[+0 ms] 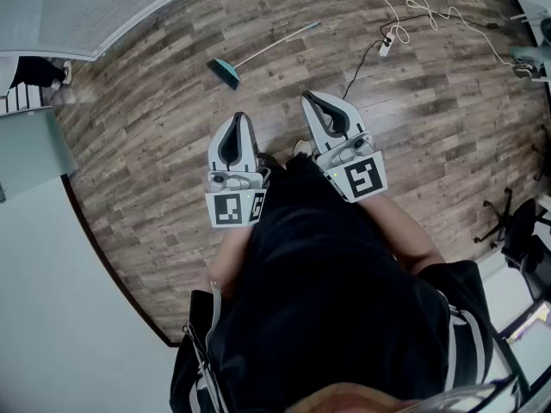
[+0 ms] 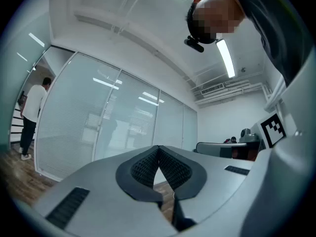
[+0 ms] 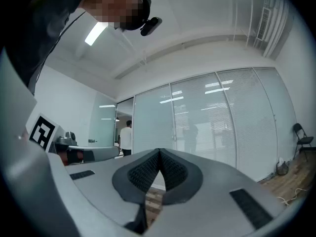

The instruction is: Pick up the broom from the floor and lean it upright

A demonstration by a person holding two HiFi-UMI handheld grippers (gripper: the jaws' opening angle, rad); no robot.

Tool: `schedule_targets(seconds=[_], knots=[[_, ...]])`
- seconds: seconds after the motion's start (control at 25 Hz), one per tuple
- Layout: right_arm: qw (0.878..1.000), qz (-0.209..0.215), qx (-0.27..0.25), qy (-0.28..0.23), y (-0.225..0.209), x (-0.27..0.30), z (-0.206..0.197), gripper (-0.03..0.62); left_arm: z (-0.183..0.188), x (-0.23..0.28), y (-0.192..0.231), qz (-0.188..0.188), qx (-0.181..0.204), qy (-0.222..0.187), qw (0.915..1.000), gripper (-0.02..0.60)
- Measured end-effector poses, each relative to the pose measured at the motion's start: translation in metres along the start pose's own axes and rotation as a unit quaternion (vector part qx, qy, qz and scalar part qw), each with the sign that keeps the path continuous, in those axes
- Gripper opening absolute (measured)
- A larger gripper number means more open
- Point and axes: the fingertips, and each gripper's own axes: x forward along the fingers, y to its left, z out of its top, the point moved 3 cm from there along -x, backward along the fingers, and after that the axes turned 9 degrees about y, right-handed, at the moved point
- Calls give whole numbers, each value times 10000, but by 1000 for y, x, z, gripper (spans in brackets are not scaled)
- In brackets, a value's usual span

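Note:
A broom (image 1: 258,54) lies flat on the wooden floor ahead of me, its teal head (image 1: 225,72) toward the left and its pale handle running up to the right. My left gripper (image 1: 238,117) and right gripper (image 1: 306,98) are held level in front of my body, well short of the broom. Both are shut with nothing between the jaws. In the left gripper view the left gripper (image 2: 158,147) points at a glass wall, and in the right gripper view the right gripper (image 3: 159,152) does too. The broom is out of sight in both gripper views.
A white cable and power strip (image 1: 386,46) lie on the floor at the upper right. A black chair base (image 1: 504,218) stands at the right edge. Glass partitions (image 1: 86,7) line the far left. A person in white (image 2: 30,113) stands by the glass.

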Motion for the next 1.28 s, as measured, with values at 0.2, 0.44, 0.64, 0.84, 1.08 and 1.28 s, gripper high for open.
schedule_targets(seconds=[0.2, 0.44, 0.64, 0.84, 1.08, 1.28], knots=[[10000, 60, -27, -57, -8, -8, -1, 17, 1, 4, -9, 31, 45, -29, 10000, 18], [9976, -64, 326, 609, -26, -6, -32, 18, -2, 7, -6, -56, -464, -190, 9987, 18], [9971, -130, 309, 689, -35, 1, -40, 18, -9, 23, 6, -47, -344, 11, 9994, 18], [9958, -149, 408, 810, -50, 21, -47, 17, -16, 55, 27, -104, -483, 116, 9987, 18], [9927, -211, 600, 1028, -95, 70, -56, 18, -24, 129, 59, -428, -687, 180, 9966, 18], [9925, -322, 453, 1092, -140, 143, -46, 18, -21, 202, 104, -527, -770, 243, 9953, 18]])
